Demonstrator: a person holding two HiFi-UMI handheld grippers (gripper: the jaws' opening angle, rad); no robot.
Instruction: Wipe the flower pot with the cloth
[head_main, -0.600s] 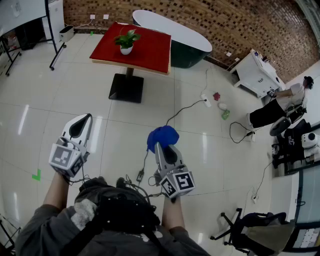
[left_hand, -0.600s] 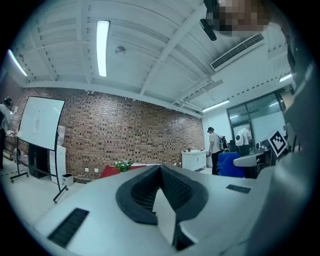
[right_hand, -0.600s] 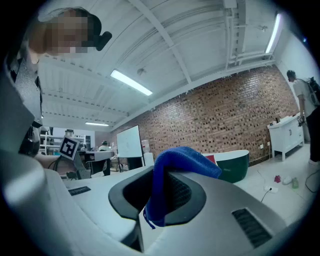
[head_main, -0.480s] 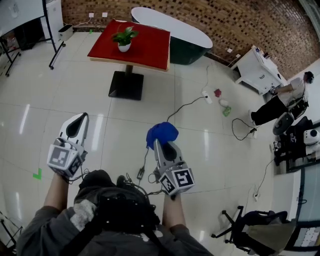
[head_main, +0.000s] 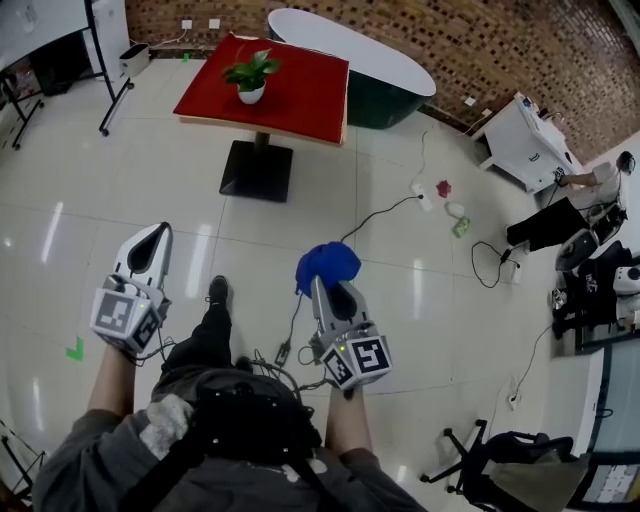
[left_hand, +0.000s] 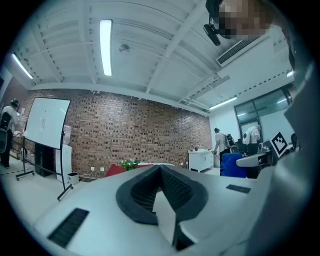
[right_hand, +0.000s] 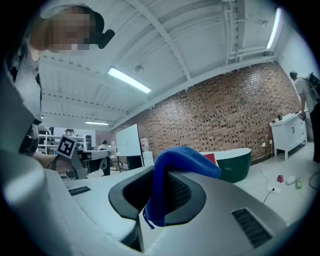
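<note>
Flower pot (head_main: 251, 95): small, white, green plant (head_main: 250, 72) in it. It stood upright on the red table (head_main: 305, 95) at the far end of the room, toward that table's left side. Nothing was touching it. In the left gripper view only the plant's leaves could be made out, low against the brick wall (left_hand: 125, 135).

Cloth (head_main: 328, 266): blue, bunched. It was pinched in the right gripper (head_main: 320, 285), whose jaws were clamped on a fold with the rest draped forward over the tips. The right gripper view confirmed this, with the cloth (right_hand: 172, 175) hanging between the ribbed pads and down the front. It was well apart from the pot.

Left gripper (head_main: 160, 235): jaws pressed together with nothing between them, carried level at the person's left side. Its own view showed the pads meeting on air.

Surroundings: glossy tiled floor (head_main: 90, 200) between the person and the table, and a cable (head_main: 385, 212) trailing across it to the right. One foot (head_main: 217, 291) was set forward. A white oval table (head_main: 350, 50) stood behind the red one.

Step, as judged: the approach. The cloth was in hand, the pot not yet reached and the wiping not begun.

Next move would call for closing the open floor to the table and keeping clear of the cable. The cloth should then be brought against the pot's side. The free left gripper would likely need to steady the pot, since it looked light enough to slide or tip under a wipe.
</note>
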